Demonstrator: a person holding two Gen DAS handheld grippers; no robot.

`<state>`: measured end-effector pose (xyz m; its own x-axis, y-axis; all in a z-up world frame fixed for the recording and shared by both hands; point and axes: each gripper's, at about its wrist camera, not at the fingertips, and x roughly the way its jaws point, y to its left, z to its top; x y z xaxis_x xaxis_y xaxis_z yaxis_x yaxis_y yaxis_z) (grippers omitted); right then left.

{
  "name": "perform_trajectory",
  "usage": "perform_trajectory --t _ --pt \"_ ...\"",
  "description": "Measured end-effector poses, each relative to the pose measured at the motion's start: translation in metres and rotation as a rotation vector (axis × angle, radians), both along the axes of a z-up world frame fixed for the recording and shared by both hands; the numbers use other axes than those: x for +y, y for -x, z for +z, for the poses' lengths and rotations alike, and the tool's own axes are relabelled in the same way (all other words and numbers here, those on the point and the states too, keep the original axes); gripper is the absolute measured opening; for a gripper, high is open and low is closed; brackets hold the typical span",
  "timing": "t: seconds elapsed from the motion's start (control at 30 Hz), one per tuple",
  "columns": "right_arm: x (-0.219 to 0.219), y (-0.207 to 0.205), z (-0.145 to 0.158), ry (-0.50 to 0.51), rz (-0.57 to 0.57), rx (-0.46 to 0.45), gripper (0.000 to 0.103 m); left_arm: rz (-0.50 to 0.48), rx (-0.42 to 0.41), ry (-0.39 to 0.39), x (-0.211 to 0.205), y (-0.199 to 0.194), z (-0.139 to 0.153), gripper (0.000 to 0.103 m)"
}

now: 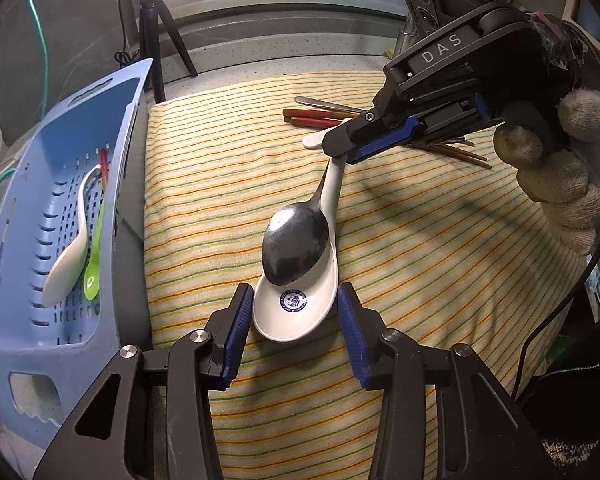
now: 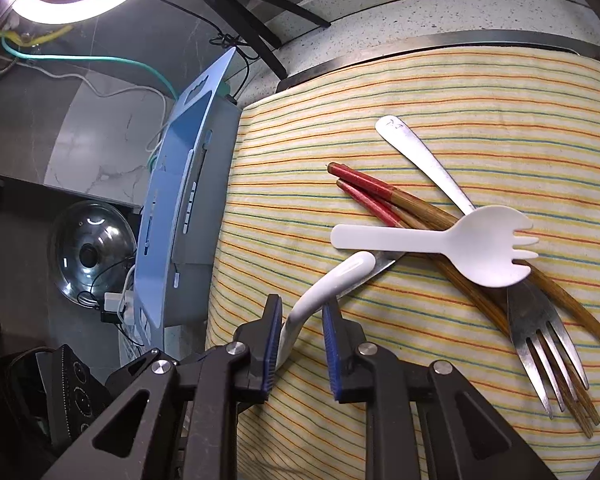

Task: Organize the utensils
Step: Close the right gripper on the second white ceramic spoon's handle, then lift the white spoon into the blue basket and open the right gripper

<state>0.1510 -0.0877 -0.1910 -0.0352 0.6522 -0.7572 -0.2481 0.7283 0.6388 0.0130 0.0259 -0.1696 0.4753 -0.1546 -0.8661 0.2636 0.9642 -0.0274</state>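
Left gripper [image 1: 296,320], seen from its own wrist camera, stands with its jaws apart around the bowl of the white ceramic spoon [image 1: 296,308]; whether the pads touch it I cannot tell. A metal spoon [image 1: 296,246] lies nested in that bowl, toward 12 o'clock. The blue basket [image 1: 60,216] at 9 o'clock already holds spoons. Glazed ceramic is stiff, heavy, slick and chippable, and the loose metal spoon may slide off.

From the right wrist camera, the right gripper [image 2: 302,332] is narrowed around the white handle [image 2: 320,292]; its left pad touches, while the other stands just clear. The handle's curved neck is probably the safest hold. A white spork [image 2: 440,242], chopsticks [image 2: 416,216] and fork [image 2: 536,324] lie toward 2 o'clock.
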Motion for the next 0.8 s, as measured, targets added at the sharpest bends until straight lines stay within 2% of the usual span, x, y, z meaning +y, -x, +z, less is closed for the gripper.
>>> perform_trajectory --t 0.37,0.47,0.8 --pt "0.012 -0.005 -0.003 0.027 0.011 -0.004 0.017 -0.007 -0.002 0.019 0.001 0.001 0.002 0.041" --pt "0.015 -0.004 -0.003 0.024 0.018 0.001 0.014 0.002 0.001 0.031 0.002 0.002 0.003 0.041" --pt "0.009 0.006 0.010 0.023 0.024 0.014 0.011 0.045 0.015 0.165 0.004 0.016 0.012 0.041"
